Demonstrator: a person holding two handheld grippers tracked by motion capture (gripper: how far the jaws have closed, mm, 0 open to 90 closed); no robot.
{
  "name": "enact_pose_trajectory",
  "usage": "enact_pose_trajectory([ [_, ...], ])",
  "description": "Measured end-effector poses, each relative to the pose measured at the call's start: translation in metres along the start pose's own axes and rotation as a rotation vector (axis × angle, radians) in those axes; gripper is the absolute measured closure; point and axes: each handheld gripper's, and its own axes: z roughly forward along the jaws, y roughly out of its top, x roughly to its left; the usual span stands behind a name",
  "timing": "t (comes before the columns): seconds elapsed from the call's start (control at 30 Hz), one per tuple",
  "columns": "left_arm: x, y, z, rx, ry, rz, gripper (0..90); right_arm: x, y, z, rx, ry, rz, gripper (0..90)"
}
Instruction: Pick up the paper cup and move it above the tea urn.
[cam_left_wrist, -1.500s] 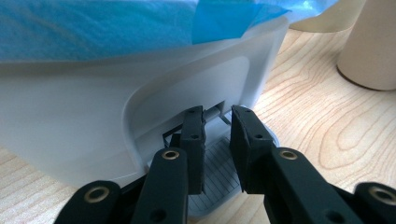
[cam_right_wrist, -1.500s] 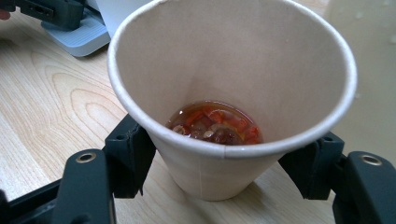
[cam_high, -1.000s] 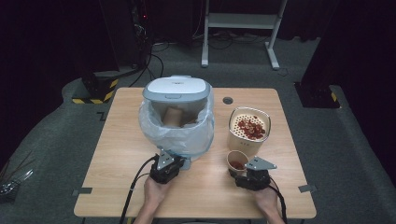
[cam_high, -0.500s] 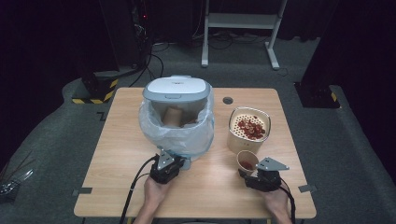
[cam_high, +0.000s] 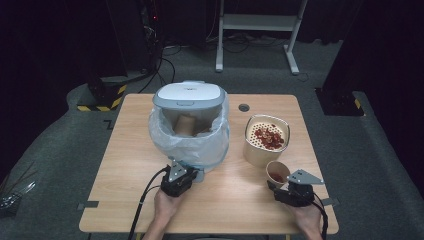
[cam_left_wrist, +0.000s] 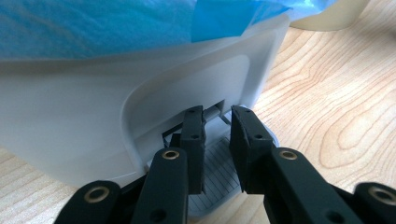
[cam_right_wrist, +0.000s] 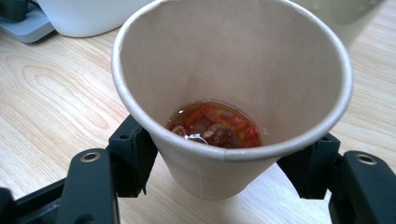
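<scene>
Wooden tabletop (cam_high: 125, 175) carries everything here. Biggest on it is a white pedal bin (cam_high: 189, 125) lined with a pale blue bag (cam_high: 165, 137), its lid tipped up at the back and a brown paper cup lying inside. To the right of the bin stands a beige tub (cam_high: 265, 142) whose perforated insert holds red chilli pieces. Just in front of that tub sits a small paper cup (cam_high: 277, 172), upright, with sliced red chilli and seeds in reddish liquid at its bottom. At the bin's foot, the left tool (cam_high: 176, 175) is pressed onto the grey pedal (cam_left_wrist: 219, 177); in the left gripper view its jaws are drawn close together right over the pedal's ribbed plate, against the slot in the bin's base, though whether they pinch anything cannot be told. Near the tabletop's front right corner, the right tool (cam_right_wrist: 224, 163) has its jaws on either side of the small paper cup, the pads against the cup's wall low down, the cup resting between them, and those jaws have just been easing slightly wider.
</scene>
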Motion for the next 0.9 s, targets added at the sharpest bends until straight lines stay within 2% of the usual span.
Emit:
enact_pose_trajectory([
  [0.5, -0.001, 0.000, 0.000, 0.005, 0.004, 0.002, 75.4, -0.027, -0.001, -0.020, 0.028, -0.075, 0.048, 33.4],
  [0.7, -0.001, 0.001, 0.001, 0.017, 0.020, 0.014, 75.5, -0.034, 0.003, -0.026, 0.034, -0.093, 0.041, 33.3],
  [0.9, -0.002, 0.001, 0.003, 0.034, 0.011, 0.013, 75.5, -0.040, 0.008, -0.029, 0.039, -0.103, 0.035, 33.3],
])
